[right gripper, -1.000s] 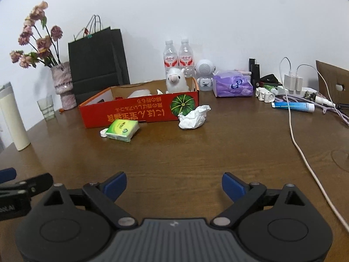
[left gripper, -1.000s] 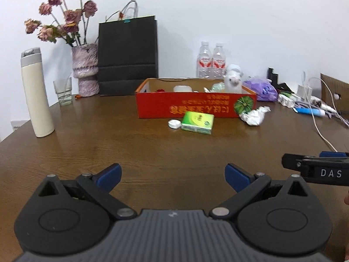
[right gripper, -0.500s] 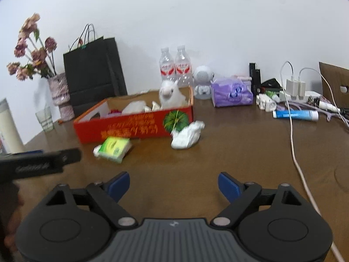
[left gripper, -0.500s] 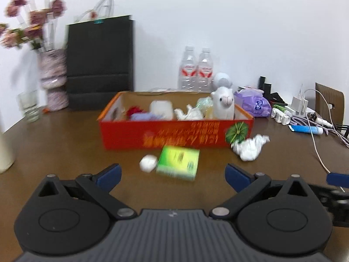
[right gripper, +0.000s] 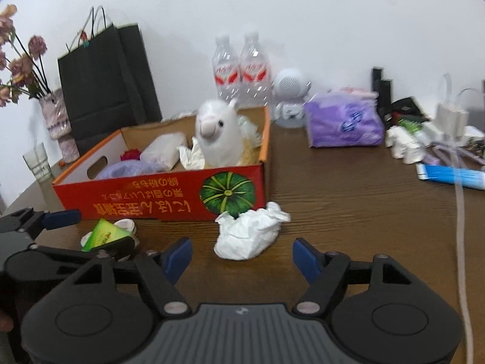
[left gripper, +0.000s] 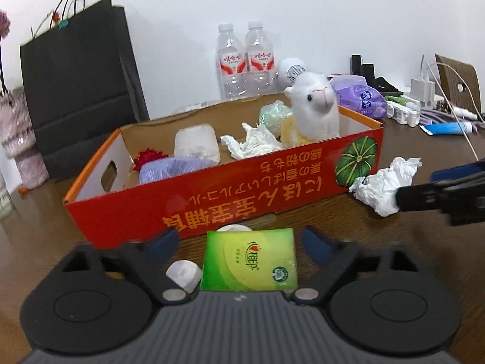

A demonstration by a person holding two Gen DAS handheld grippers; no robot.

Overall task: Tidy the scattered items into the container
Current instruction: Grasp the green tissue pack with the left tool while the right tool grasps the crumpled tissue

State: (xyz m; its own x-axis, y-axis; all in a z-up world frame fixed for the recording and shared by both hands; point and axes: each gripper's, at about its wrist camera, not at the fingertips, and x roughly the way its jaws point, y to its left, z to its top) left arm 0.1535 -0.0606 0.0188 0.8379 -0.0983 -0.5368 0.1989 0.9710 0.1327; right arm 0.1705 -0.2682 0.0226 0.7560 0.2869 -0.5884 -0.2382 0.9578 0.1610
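Note:
A red cardboard box (left gripper: 272, 194) (right gripper: 169, 200) holds a white plush alpaca (left gripper: 316, 106), tissue and other items. In front of it lie a green tissue pack (left gripper: 250, 262) (right gripper: 104, 236), a small white round item (left gripper: 183, 274) and a crumpled white tissue (left gripper: 383, 186) (right gripper: 248, 233). My left gripper (left gripper: 239, 242) is open, its jaws either side of the green pack and the round item. My right gripper (right gripper: 242, 256) is open, with the crumpled tissue just ahead between its fingers.
A black paper bag (left gripper: 78, 91), a vase (right gripper: 59, 127), a glass (right gripper: 38, 163) and two water bottles (left gripper: 245, 60) stand behind the box. A purple tissue pack (right gripper: 344, 121), a white speaker (right gripper: 289, 97), chargers, a white cable (right gripper: 462, 242) and a blue tube (right gripper: 448, 176) lie at right.
Both grippers have moved forward toward the box. The green pack now sits between my left fingers, and the crumpled tissue is close in front of my right fingers.

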